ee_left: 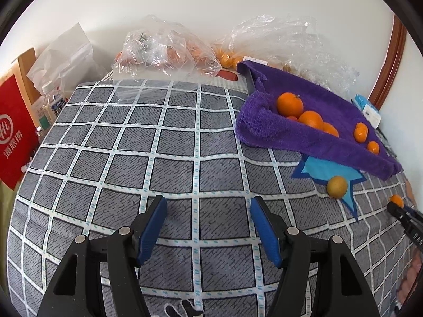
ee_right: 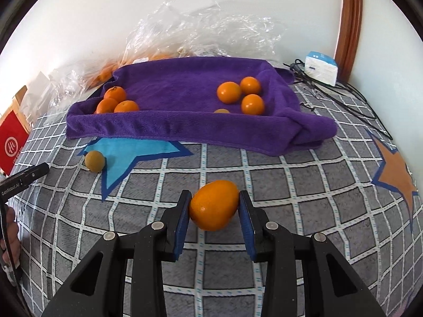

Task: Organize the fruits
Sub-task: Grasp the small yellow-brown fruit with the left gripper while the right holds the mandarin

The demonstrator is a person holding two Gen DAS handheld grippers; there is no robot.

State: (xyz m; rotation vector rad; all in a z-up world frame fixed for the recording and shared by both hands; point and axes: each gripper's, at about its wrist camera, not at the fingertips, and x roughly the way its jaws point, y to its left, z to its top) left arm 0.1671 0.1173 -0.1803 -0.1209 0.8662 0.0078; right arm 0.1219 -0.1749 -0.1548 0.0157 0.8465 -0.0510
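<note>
Carrying an orange (ee_right: 213,205) in the right tool (ee_right: 214,206), pads pinched on both flanks, fruit lifted clear of the checked cloth on the surface (ee_right: 264,237). Heading toward twelve o'clock, where the purple towel tray (ee_right: 185,129) sits with oranges grouped at ten and one. Left tool (ee_left: 208,220) hanging half open, gripping nothing. Yellowish fruit (ee_right: 94,160) waiting on the blue star at ten. Next: clearing the near rim, then easing off beside a matching group

left claw (ee_left: 208,227) gapes empty, angled down; right claw (ee_right: 214,206) clamps an orange (ee_right: 213,204)
</note>
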